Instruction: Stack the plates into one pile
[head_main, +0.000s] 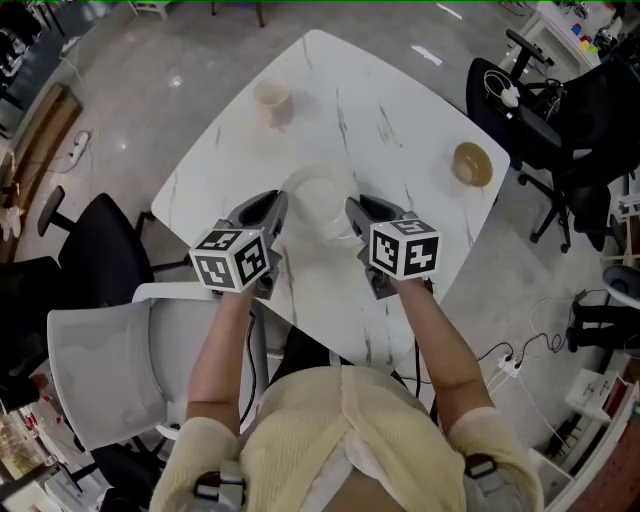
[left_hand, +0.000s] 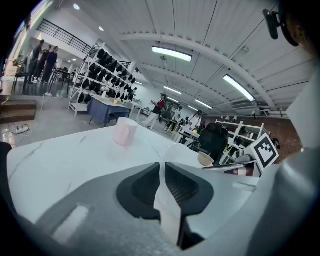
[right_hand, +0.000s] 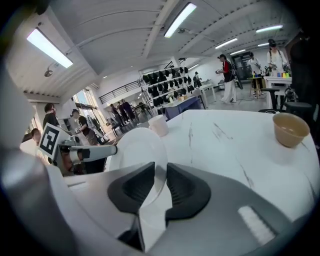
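though unclear from head view, left claw (left_hand: 163, 169) pinching plate (right_hand: 132, 150), right claw (right_hand: 160, 170) spread

One white round plate (head_main: 318, 205), roughly level, mid-way across the marbled table (head_main: 400, 120)

left gripper (left_hand: 162, 165) jaws closed on white plate (left_hand: 176, 151) rim | pink cup (left_hand: 125, 132) beyond on table (left_hand: 65, 160) | bowl (left_hand: 205, 159) right

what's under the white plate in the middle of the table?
Around the white plate only bare marble table shows. Directly beneath it is covered by the plate itself, so a second plate there can't be ruled out.
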